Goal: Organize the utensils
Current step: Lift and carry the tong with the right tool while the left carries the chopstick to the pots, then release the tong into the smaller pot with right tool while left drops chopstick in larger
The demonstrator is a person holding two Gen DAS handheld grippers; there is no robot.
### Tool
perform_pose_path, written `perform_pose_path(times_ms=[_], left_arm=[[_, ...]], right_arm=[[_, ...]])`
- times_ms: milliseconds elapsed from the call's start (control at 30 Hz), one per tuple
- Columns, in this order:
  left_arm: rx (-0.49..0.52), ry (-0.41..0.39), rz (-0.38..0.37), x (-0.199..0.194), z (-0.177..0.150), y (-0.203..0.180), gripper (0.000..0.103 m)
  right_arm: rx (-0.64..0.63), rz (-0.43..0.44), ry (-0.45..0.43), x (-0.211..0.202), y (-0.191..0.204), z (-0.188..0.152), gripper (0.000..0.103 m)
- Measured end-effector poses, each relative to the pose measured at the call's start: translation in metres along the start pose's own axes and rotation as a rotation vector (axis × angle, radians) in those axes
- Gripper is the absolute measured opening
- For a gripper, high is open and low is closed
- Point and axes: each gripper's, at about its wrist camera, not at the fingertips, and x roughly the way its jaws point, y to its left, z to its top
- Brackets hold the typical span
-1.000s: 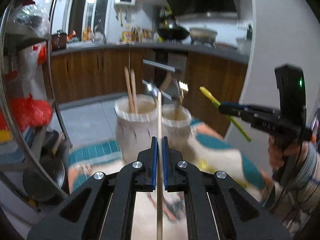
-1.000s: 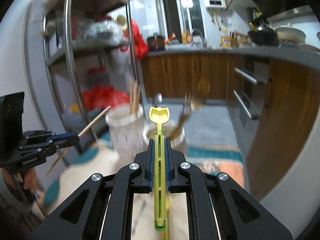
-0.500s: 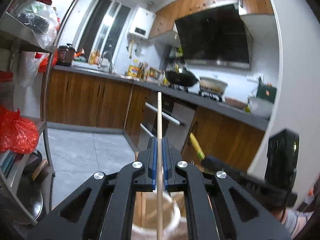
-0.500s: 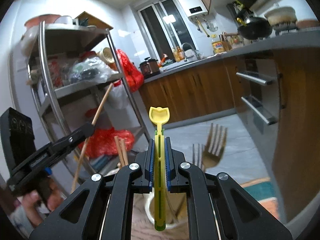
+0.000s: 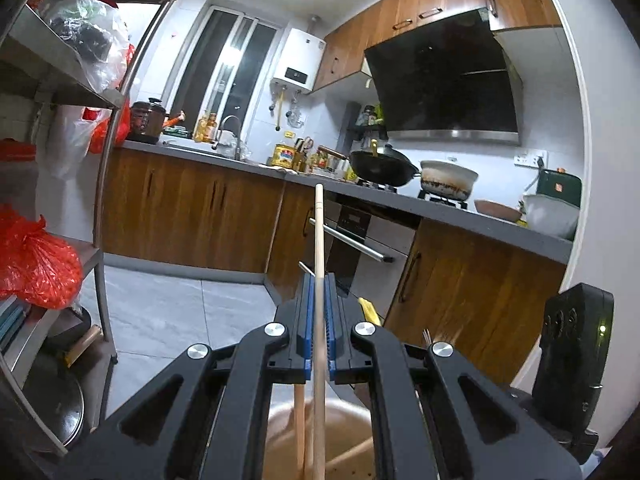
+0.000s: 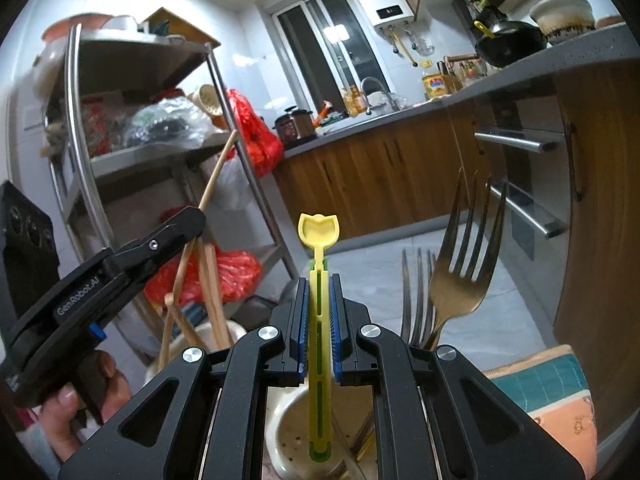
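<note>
My left gripper [image 5: 318, 280] is shut on a wooden chopstick [image 5: 319, 232], held upright with its lower end inside a white holder cup [image 5: 348, 408] that holds other chopsticks [image 5: 299, 420]. In the right wrist view the left gripper [image 6: 188, 216] shows at left with the chopstick [image 6: 218, 168] over that cup. My right gripper [image 6: 319, 276] is shut on a yellow-green plastic utensil [image 6: 319, 232], upright, its lower end inside a second white cup [image 6: 280, 432] that holds metal forks [image 6: 464, 264].
A metal shelf rack [image 6: 80, 120] with bags and red plastic stands at left. Wooden kitchen cabinets [image 5: 192, 216] and a countertop with a wok [image 5: 380, 166] run behind. A patterned cloth [image 6: 552, 384] lies under the cups.
Both grippers have tilted up and lowered toward the cups. The chopstick's end now sits inside the left cup and the yellow utensil's end inside the fork cup.
</note>
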Motion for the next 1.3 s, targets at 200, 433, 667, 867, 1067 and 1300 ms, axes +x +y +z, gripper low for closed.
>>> perform_pose_path(times_ms=[200,433,667,867,1067,1300], left_arm=[[0.04,0.028,-0.004,-0.016,-0.01,0.001,0.005],[0.036,0.066,-0.001,-0.032,-0.016,0.008,0.005],[0.07,0.131,0.013,-0.04,-0.025,0.004,0.005],[0.096,0.184,0.032,-0.042,-0.025,-0.004,0.007],[0.101,0.18,0.05,-0.06,-0.018,-0.011,0.029],[0.119,0.19,0.076,-0.088,-0.013,-0.02,0.072]], right_arm=[[-0.035,-0.012,0.017,-0.007,0.002,-0.007,0.011],[-0.048,-0.03,0.031,-0.014,-0.001,-0.009,0.011],[-0.097,-0.074,0.088,-0.022,0.004,-0.014,0.011],[-0.097,-0.078,0.113,-0.028,0.006,-0.016,0.026],[-0.094,-0.073,0.095,-0.056,0.01,-0.009,0.039],[-0.105,-0.095,0.071,-0.097,0.011,-0.004,0.078]])
